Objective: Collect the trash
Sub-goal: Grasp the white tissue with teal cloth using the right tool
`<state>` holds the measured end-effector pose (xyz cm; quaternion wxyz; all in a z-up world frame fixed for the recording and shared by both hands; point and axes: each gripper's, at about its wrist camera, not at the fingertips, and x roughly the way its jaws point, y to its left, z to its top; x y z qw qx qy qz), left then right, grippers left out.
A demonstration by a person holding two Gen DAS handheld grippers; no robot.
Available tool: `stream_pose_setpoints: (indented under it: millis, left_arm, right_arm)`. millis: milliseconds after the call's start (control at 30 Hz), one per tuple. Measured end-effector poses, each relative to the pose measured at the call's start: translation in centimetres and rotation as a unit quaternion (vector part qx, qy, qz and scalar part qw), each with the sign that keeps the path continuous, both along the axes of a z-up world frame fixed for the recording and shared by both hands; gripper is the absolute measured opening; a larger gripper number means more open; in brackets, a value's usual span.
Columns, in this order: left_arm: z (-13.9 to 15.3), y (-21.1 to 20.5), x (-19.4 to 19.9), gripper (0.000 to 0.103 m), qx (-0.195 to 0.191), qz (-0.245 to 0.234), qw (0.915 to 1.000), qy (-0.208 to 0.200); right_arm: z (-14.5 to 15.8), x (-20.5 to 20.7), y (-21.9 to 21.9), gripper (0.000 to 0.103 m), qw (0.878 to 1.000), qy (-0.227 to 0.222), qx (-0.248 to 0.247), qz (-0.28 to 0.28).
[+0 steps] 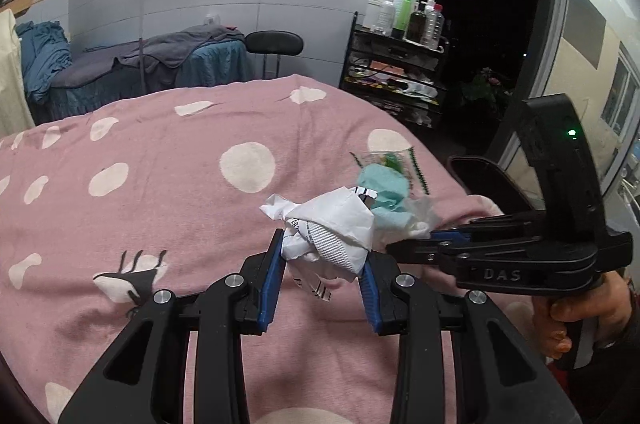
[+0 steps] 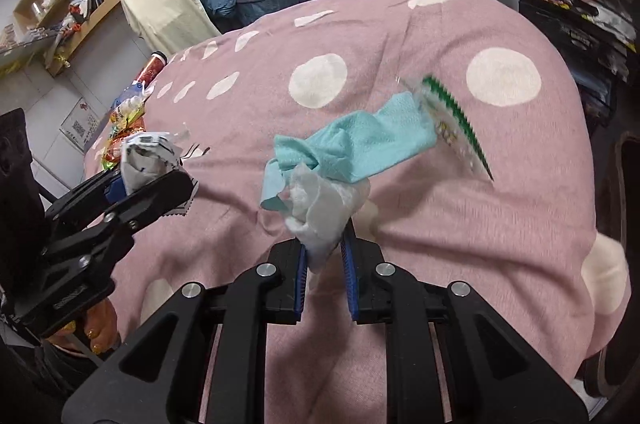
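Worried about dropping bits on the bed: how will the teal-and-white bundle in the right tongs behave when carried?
The teal cloth droops sideways, so likely floppy and light. The clear wrapper dangles unclamped and may slip off.

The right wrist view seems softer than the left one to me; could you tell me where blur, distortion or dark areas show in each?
Right wrist view: the clear green-edged wrapper is motion-smeared, while the teal cloth and white tissue in the right gripper look sharper. Left wrist view: the crumpled paper in the left gripper is crisp; the doorway is black. Both bend strongly at the edges.
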<state>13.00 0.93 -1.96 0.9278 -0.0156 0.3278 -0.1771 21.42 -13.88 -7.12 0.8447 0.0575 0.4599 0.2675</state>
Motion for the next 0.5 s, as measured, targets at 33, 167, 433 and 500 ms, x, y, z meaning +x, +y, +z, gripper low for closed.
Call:
stream_pose_setpoints:
  millis: [33, 167, 433, 500]
  left_arm:
    - [0.0, -0.5, -0.1, 0.034, -0.007, -0.014, 0.9999, 0.001]
    - [-0.4, -2.5, 0.0, 0.034, -0.018, -0.063, 0.9978, 0.012]
    - [-1.6, -1.6, 3.3, 0.033, -0.009, -0.030, 0.9989, 0.036]
    - [-1.7, -1.3, 3.7, 0.033, -0.014, -0.026, 0.9988, 0.039]
  right_arm:
    - [-0.1, 0.0, -0.1, 0.017, 1.000, 0.002, 0.003, -0.001]
    - [0.1, -0.6, 0.0, 0.017, 1.000, -0.007, 0.004, 0.012]
    - [0.1, -2.7, -0.5, 0.017, 0.999, -0.019, -0.011, 0.044]
    - [0.0, -3.2, -0.6, 0.017, 0.999, -0.021, -0.015, 0.048]
